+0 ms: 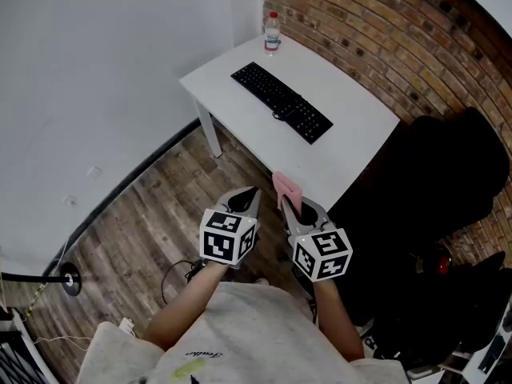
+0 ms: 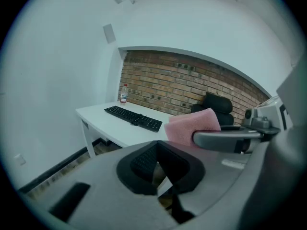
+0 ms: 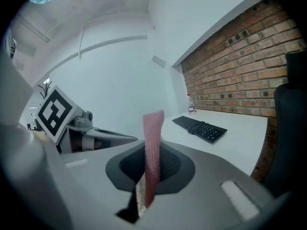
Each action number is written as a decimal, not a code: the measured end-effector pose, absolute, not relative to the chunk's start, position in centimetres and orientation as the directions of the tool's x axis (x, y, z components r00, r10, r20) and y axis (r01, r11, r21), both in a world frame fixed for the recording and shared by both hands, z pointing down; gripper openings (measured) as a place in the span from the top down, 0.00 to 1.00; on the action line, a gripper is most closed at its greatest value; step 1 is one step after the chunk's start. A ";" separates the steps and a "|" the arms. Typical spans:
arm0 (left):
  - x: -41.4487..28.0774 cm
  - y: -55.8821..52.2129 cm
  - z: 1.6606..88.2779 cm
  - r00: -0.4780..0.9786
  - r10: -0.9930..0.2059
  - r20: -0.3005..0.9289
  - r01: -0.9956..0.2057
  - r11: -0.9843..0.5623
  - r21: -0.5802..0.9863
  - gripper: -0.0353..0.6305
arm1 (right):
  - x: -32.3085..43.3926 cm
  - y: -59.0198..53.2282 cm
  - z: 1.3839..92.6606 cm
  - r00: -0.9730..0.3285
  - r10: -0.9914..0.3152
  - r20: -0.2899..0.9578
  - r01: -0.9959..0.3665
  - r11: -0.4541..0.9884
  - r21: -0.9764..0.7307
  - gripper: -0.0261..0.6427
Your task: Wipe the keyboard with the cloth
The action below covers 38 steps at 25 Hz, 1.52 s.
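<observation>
Two grippers short of the table, keyboard ahead.
Right gripper (image 1: 286, 201) pinches the pink cloth (image 1: 286, 188) upright; left gripper (image 1: 251, 193) is closed on nothing. Keyboard (image 1: 282, 101) lies on the white table (image 1: 356, 130) at 12 o'clock, well apart, long axis 10-to-4. The right gripper looks slightly nearer.

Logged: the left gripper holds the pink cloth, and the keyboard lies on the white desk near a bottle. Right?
Not the left: the right gripper holds the pink cloth, clamped between its jaws in the right gripper view. The keyboard does lie on the white desk near a bottle.
</observation>
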<state>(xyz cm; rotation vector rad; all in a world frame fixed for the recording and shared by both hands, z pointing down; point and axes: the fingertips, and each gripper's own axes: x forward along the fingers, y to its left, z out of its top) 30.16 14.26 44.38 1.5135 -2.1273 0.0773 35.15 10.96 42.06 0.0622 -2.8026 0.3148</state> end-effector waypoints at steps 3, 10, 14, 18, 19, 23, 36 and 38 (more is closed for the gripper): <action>28.2 13.7 44.6 -0.217 -0.871 0.441 -0.897 0.356 0.261 0.96 | 33.2 10.5 42.3 -0.942 -0.024 0.335 -0.097 0.974 -0.203 0.93; 20.6 12.7 45.2 -0.187 -0.882 0.431 -0.899 0.331 0.288 0.96 | 26.0 9.7 43.0 -0.931 -0.055 0.362 -0.131 0.973 -0.191 0.93; 16.0 12.1 45.2 -0.159 -0.892 0.424 -0.902 0.306 0.305 0.96 | 21.6 9.3 42.9 -0.925 -0.084 0.372 -0.164 0.968 -0.189 0.93; 11.8 11.7 45.1 -0.127 -0.900 0.417 -0.908 0.275 0.317 0.96 | 17.4 9.1 42.9 -0.917 -0.113 0.382 -0.199 0.961 -0.192 0.93; 10.7 11.6 45.1 -0.122 -0.902 0.415 -0.909 0.269 0.318 0.96 | 16.3 9.0 42.9 -0.916 -0.119 0.384 -0.206 0.959 -0.195 0.93; 6.5 11.6 45.1 -0.105 -0.905 0.411 -0.911 0.253 0.325 0.96 | 12.1 8.9 42.9 -0.909 -0.136 0.393 -0.231 0.951 -0.205 0.93; -1.9 10.8 44.9 -0.063 -0.912 0.405 -0.925 0.206 0.320 0.96 | 2.9 7.3 42.0 -0.912 -0.179 0.368 -0.276 0.934 -0.229 0.93; -2.7 10.5 45.2 -0.060 -0.911 0.409 -0.926 0.204 0.318 0.96 | 2.0 6.9 42.0 -0.913 -0.184 0.364 -0.280 0.932 -0.230 0.93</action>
